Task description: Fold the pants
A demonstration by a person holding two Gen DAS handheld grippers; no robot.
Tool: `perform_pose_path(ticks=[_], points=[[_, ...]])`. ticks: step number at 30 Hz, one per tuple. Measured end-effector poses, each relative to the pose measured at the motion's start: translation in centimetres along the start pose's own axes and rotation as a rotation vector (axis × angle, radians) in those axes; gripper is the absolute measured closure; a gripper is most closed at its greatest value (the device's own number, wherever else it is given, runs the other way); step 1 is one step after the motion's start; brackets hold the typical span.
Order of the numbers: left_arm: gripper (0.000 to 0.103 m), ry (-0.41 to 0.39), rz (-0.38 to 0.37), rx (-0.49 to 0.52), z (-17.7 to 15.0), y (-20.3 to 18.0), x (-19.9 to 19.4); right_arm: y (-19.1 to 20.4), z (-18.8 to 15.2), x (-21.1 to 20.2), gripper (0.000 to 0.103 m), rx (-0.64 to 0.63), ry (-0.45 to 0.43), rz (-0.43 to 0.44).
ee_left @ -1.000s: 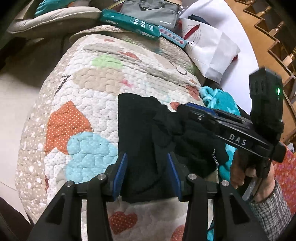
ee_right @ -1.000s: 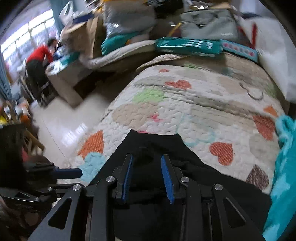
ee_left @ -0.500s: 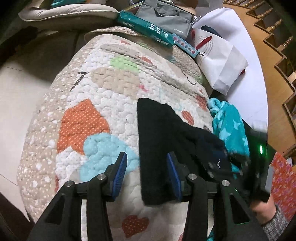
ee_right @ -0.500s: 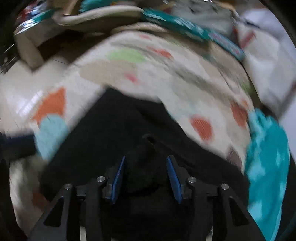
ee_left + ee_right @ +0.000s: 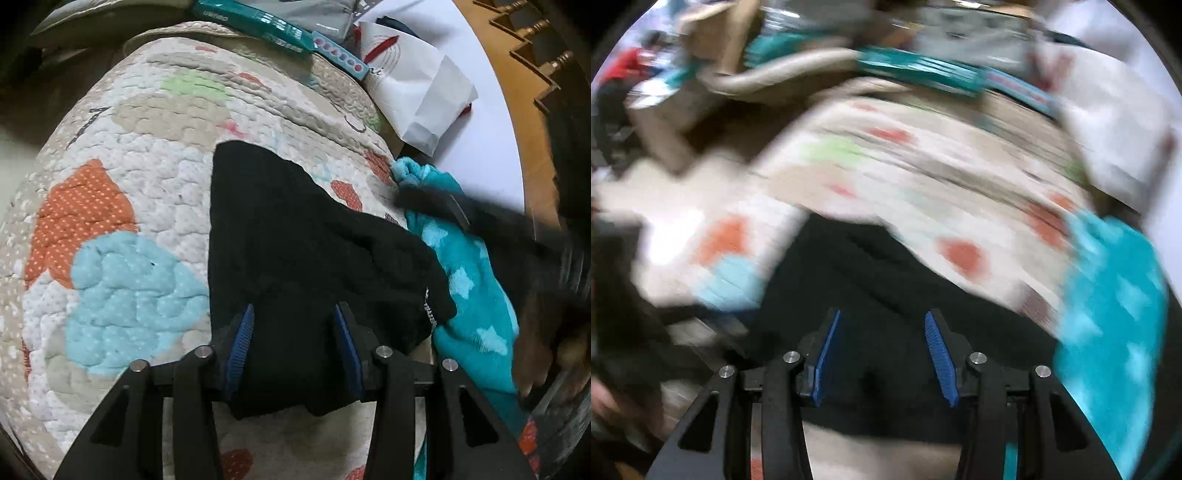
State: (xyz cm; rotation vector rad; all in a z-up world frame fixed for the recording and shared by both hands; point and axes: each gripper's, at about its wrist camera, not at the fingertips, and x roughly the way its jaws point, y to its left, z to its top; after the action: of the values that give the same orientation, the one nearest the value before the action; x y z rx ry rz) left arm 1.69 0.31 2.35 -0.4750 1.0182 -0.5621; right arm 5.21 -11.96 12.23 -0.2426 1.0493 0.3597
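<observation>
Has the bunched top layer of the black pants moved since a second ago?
Yes. The black pants now lie flatter on the quilt, their raised bunch dropped toward the teal blanket side in the left wrist view.

A bed under a quilted cover (image 5: pixel 147 192) printed with orange, blue and green patches fills the middle. At twelve o'clock lie a teal box (image 5: pixel 255 22) and a grey bag (image 5: pixel 317 14); at one o'clock, a white paper bag (image 5: pixel 417 85). Wooden stair balusters (image 5: pixel 532 74) rise at two o'clock. Pale floor (image 5: pixel 14 147) shows at nine o'clock.
</observation>
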Motion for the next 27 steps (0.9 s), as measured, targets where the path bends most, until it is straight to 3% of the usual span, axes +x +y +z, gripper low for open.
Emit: perform_pose_path(ticks=[2,3,6,8,9,10,15,27], points=[[0.083,0.005,0.008,0.007,-0.2,0.0,0.3,1.6,2.5,2.5,0.052,-0.017,0.024,0.079],[0.084,0.008,0.002,-0.007,-0.3,0.3,0.6,2.6,4.1,4.2,0.052,-0.033,0.044,0.091],[0.093,0.008,-0.017,-0.042,-0.2,1.2,0.8,5.0,6.4,8.3,0.052,-0.088,0.108,0.075],[0.094,0.008,-0.019,-0.049,-0.2,1.4,0.8,5.5,6.7,11.6,0.054,-0.111,0.197,-0.018],[0.095,0.008,-0.019,-0.054,-0.2,1.6,0.7,5.3,6.5,13.4,0.083,-0.101,0.273,-0.042],[0.095,0.008,-0.022,-0.057,-0.2,1.7,0.6,5.1,6.3,13.8,0.092,-0.080,0.309,-0.036],[0.096,0.004,-0.023,-0.089,0.1,2.6,-0.5,4.2,6.4,12.9,0.093,0.021,0.274,0.015],[0.093,-0.066,0.129,-0.200,0.5,7.2,-4.4,9.6,10.0,14.3,0.092,0.025,0.233,0.068]])
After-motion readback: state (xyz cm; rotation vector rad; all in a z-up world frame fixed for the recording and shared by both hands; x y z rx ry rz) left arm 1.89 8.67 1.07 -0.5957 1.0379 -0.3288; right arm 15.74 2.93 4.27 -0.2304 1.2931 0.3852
